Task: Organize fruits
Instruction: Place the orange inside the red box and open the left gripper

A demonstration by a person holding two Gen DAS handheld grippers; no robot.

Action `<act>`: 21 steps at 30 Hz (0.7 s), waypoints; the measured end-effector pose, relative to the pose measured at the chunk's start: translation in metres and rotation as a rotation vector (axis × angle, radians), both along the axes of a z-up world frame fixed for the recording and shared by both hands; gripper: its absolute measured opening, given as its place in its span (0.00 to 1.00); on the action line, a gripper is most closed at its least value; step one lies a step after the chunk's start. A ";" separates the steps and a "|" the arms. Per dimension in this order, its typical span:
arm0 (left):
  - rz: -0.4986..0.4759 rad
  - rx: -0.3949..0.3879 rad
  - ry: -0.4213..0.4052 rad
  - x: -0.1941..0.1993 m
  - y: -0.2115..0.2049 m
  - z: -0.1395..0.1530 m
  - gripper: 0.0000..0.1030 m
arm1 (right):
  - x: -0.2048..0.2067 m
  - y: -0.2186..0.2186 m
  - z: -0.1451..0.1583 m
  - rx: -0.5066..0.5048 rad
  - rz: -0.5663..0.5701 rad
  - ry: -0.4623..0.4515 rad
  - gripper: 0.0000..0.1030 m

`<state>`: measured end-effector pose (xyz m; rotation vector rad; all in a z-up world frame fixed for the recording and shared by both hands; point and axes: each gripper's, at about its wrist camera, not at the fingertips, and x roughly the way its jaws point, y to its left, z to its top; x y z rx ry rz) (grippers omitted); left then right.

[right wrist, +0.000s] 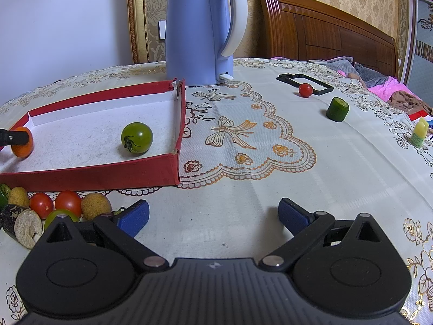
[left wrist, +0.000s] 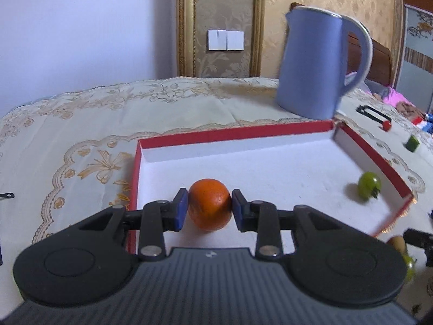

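My left gripper (left wrist: 209,208) is shut on an orange fruit (left wrist: 209,205), its blue pads pressing both sides, just above the white floor of the red-rimmed tray (left wrist: 232,134). The right wrist view shows the same orange fruit (right wrist: 23,145) at the tray's left end. A green tomato (left wrist: 369,187) (right wrist: 136,137) lies inside the tray (right wrist: 89,177) near its right wall. My right gripper (right wrist: 213,216) stands open over bare tablecloth, nothing between its fingers. A cluster with two red tomatoes (right wrist: 55,203), tan round fruits (right wrist: 95,205) and a green tomato (right wrist: 58,215) lies in front of the tray.
A blue kettle (right wrist: 200,29) stands behind the tray's far right corner. To the right lie a red cherry tomato (right wrist: 305,90) by a black frame (right wrist: 304,82), a cucumber piece (right wrist: 337,109) and a small yellow bottle (right wrist: 419,132). A cut dark-skinned vegetable (right wrist: 20,223) lies front left.
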<state>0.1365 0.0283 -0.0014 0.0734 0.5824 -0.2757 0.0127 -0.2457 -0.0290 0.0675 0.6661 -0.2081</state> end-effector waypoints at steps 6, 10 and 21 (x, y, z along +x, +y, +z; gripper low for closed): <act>0.017 0.008 -0.009 0.000 -0.001 -0.006 0.51 | 0.000 0.000 0.000 0.000 0.000 0.000 0.99; 0.035 0.006 -0.010 -0.006 0.002 -0.004 0.59 | 0.000 0.000 0.000 0.000 0.000 0.000 0.99; 0.083 -0.029 -0.064 -0.086 0.040 0.014 0.84 | 0.000 0.000 0.000 0.001 0.000 0.000 0.99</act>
